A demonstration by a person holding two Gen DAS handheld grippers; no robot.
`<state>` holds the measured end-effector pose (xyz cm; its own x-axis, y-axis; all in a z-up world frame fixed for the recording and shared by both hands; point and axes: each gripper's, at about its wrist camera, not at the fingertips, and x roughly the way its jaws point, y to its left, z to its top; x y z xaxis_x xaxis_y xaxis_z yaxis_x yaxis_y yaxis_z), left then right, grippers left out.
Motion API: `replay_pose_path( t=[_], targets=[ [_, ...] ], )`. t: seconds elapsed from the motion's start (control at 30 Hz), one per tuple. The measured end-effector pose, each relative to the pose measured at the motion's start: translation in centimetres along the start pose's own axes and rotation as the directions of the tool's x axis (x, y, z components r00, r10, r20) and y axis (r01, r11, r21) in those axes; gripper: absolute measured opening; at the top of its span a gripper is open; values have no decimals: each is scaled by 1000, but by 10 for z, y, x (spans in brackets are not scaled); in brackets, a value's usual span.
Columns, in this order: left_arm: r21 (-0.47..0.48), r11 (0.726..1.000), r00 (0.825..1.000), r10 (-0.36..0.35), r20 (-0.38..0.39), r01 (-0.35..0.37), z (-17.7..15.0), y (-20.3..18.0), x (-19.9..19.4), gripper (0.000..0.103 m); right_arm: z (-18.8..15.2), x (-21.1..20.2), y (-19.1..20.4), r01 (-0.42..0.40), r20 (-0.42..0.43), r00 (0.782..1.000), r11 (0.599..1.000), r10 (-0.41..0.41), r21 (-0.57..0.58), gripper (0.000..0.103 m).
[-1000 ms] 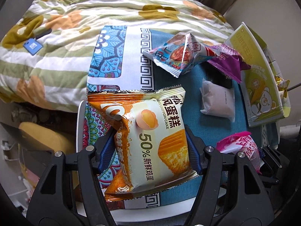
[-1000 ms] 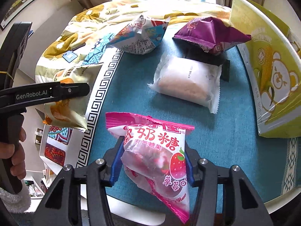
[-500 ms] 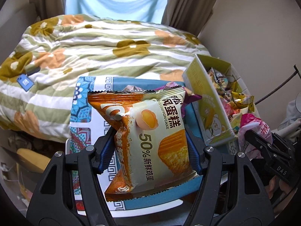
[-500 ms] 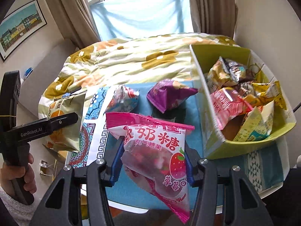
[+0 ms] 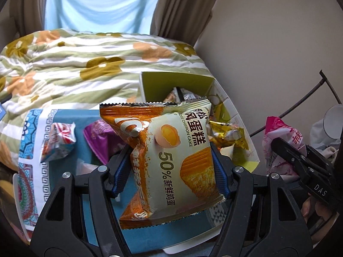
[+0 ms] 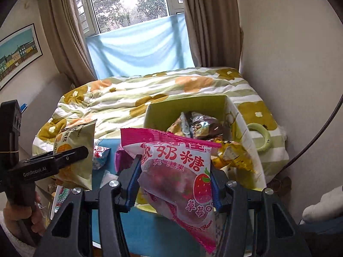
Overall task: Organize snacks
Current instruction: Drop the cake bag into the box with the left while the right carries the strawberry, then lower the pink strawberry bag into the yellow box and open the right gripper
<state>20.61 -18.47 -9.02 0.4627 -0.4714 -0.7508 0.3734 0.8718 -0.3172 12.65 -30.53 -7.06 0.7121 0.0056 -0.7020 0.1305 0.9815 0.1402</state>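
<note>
My left gripper (image 5: 171, 171) is shut on an orange and cream chiffon cake packet (image 5: 171, 160), held above the table; the packet also shows in the right wrist view (image 6: 72, 158). My right gripper (image 6: 173, 184) is shut on a pink strawberry candy bag (image 6: 178, 171), held up in front of the green snack box (image 6: 244, 132). The box (image 5: 150, 85) holds several wrapped snacks. A purple packet (image 5: 98, 137) and a red and blue packet (image 5: 57, 141) lie on the blue tablecloth (image 5: 68, 117).
A flowered quilt on a bed (image 6: 133, 94) lies behind the table. A wall (image 6: 289, 53) and a thin black wire stand (image 5: 300, 102) are at the right. A green ring (image 6: 260, 137) lies on the quilt beside the box.
Both grippers have risen and tilted up with their packets. The views now look over the table toward the box, the bed and the window.
</note>
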Motion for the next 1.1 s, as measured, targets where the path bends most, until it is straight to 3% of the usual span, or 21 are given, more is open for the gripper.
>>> replay_pose_path(
  t=[0.13, 0.2, 0.27, 0.33, 0.6, 1.1],
  targets=[
    [-6, 1000, 1000, 12, -26, -12, 0, -31, 33, 64, 7, 2, -34, -4, -1, 1000, 1000, 4, -13, 50],
    [-4, 999, 999, 33, -32, -33, -1, -40, 46, 70, 12, 4, -50, -14, -5, 1000, 1000, 14, -18, 50],
    [5, 998, 997, 61, -37, -61, -6, -47, 53, 95, 14, 6, -63, -22, -8, 1000, 1000, 21, -22, 50],
    [1, 996, 996, 86, -17, -86, -11, -49, 51, 100, 17, 11, -74, -34, -19, 999, 999, 34, -23, 50],
    [-60, 985, 987, 158, -41, -161, -28, -26, 34, 100, 16, 44, -90, -114, -85, 990, 993, 111, -31, 50],
    [-94, 963, 966, 248, -68, -254, -37, 10, 17, 100, 20, 99, -62, -192, -192, 965, 979, 177, -64, 51]
  ],
)
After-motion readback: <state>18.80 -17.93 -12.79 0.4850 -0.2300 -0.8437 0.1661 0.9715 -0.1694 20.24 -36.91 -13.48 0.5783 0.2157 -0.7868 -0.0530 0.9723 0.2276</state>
